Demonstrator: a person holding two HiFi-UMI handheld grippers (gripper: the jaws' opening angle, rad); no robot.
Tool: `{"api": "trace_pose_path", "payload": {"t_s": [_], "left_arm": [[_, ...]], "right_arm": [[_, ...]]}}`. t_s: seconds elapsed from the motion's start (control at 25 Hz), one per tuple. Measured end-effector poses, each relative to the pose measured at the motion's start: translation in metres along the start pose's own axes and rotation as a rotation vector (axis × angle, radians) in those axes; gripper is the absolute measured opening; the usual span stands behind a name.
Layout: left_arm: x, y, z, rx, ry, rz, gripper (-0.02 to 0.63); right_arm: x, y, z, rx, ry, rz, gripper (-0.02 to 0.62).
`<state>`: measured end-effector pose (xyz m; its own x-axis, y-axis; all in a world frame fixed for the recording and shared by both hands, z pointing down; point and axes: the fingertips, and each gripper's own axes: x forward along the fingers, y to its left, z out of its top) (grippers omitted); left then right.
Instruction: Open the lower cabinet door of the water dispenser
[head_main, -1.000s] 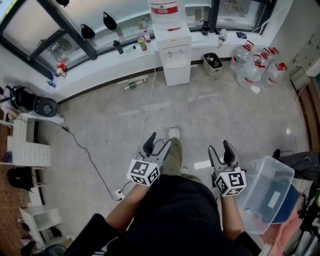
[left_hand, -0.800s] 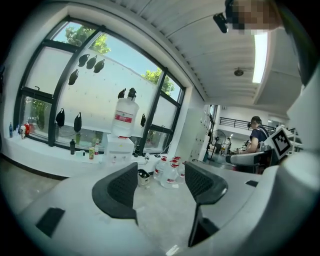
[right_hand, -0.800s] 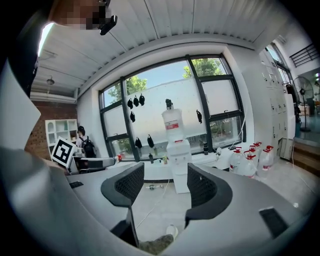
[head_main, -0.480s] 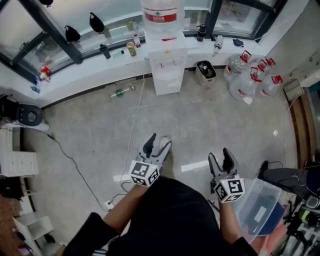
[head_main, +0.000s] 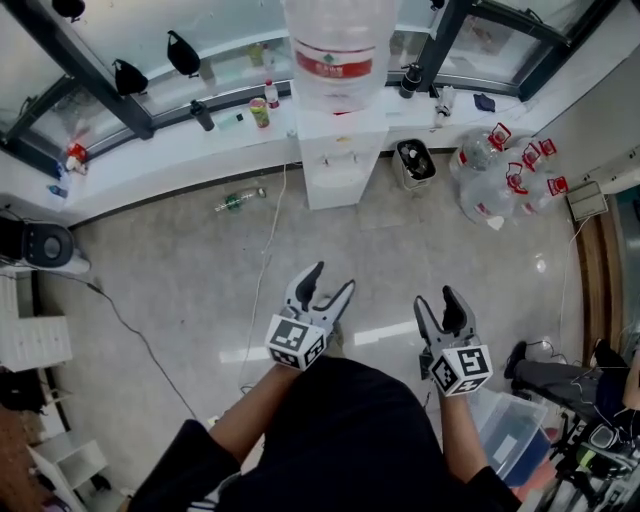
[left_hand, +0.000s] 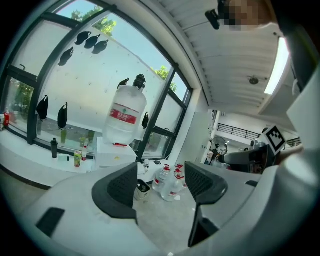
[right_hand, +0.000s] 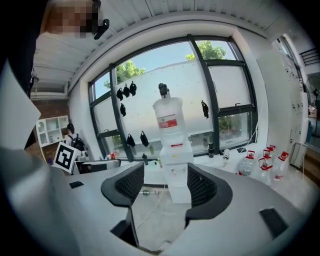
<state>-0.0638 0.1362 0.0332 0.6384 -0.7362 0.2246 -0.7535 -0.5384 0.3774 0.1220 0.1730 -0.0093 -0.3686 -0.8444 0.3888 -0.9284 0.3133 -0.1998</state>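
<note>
The white water dispenser (head_main: 341, 160) stands against the window ledge, a large water bottle (head_main: 340, 50) on top. Its lower cabinet door (right_hand: 179, 191) looks shut. It stands well ahead of both grippers, across open floor. My left gripper (head_main: 327, 285) is open and holds nothing. My right gripper (head_main: 439, 304) is open and empty too. In the right gripper view the dispenser (right_hand: 175, 167) shows straight ahead between the jaws. In the left gripper view the dispenser (left_hand: 116, 152) lies left of the jaws, partly hidden.
A small bin (head_main: 412, 160) sits right of the dispenser, with several spare water jugs (head_main: 505, 180) beyond it. A white cable (head_main: 262, 262) runs over the floor, and a bottle (head_main: 238, 201) lies near the ledge. A clear plastic box (head_main: 512, 430) sits at my right.
The dispenser has come nearer and larger in the head view. Both grippers stay open, held in front of the body.
</note>
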Motion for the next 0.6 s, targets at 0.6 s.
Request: {"api": "trace_pose_path", "payload": {"t_s": [0.6], "left_arm": [[0.072,0.044,0.024,-0.015,0.059,-0.04,0.273]], "right_arm": [[0.082,-0.038,0.027,0.044,0.015,-0.035,0.237]]}}
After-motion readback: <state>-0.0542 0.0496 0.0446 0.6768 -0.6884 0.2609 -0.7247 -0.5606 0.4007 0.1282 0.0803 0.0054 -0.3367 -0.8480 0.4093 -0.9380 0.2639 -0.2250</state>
